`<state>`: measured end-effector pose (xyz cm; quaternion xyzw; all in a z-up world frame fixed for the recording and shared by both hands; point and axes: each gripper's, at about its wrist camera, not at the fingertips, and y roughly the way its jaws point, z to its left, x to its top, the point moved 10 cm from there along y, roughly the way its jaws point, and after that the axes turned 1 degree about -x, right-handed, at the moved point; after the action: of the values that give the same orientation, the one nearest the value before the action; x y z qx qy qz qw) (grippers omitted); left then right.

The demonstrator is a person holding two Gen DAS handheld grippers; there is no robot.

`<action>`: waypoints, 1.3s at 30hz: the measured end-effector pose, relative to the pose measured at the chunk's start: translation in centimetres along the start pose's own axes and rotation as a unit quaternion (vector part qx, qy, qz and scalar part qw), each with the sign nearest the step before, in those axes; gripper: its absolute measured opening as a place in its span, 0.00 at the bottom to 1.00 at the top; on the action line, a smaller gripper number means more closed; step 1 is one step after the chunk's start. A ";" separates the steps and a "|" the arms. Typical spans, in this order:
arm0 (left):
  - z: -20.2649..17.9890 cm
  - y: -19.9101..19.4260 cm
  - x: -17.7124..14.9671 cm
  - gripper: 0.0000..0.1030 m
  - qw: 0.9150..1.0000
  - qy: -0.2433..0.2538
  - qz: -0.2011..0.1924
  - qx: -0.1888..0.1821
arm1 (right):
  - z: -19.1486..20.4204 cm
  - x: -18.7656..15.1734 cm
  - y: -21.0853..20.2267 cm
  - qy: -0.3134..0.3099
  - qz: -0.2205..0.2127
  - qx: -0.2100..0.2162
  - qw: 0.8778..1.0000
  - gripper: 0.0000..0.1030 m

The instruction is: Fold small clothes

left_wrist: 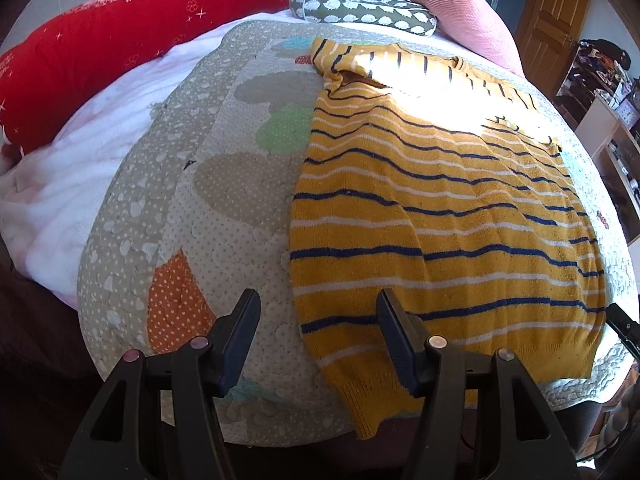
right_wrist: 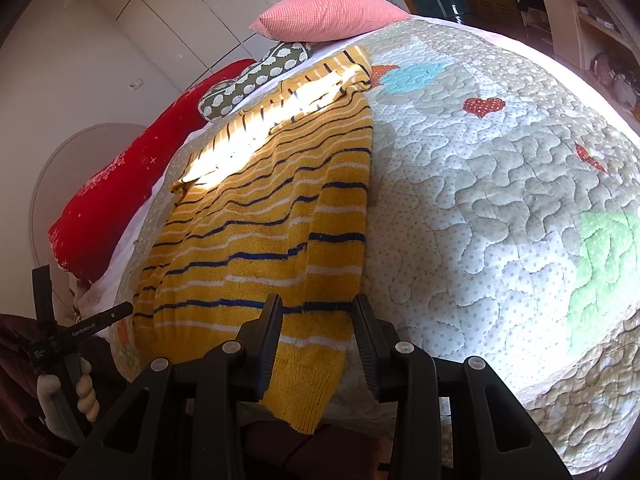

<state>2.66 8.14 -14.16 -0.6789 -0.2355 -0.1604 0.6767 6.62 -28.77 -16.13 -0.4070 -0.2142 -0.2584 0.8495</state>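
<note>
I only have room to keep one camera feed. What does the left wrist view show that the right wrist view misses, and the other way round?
Only the left wrist view shows the brown door and the orange patch on the quilt. Only the right wrist view shows red hearts on the quilt and the left gripper's handle. Both show the yellow striped sweater spread flat, the pink pillow and the red cushion.

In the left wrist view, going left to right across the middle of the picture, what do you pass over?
Red bolster → white fleece blanket → patchwork quilt → yellow striped sweater → shelving at the room's edge.
</note>
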 end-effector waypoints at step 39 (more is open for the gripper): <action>-4.1 -3.7 0.5 0.11 0.969 -0.075 0.013 -0.236 | 5.5 2.0 -1.2 -0.001 -0.001 0.149 0.989 0.10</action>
<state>1.52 4.04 -10.66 -0.8325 -0.2317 -0.1511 0.4801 6.59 -25.48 -11.14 -0.2759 -0.2512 -0.2241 0.9003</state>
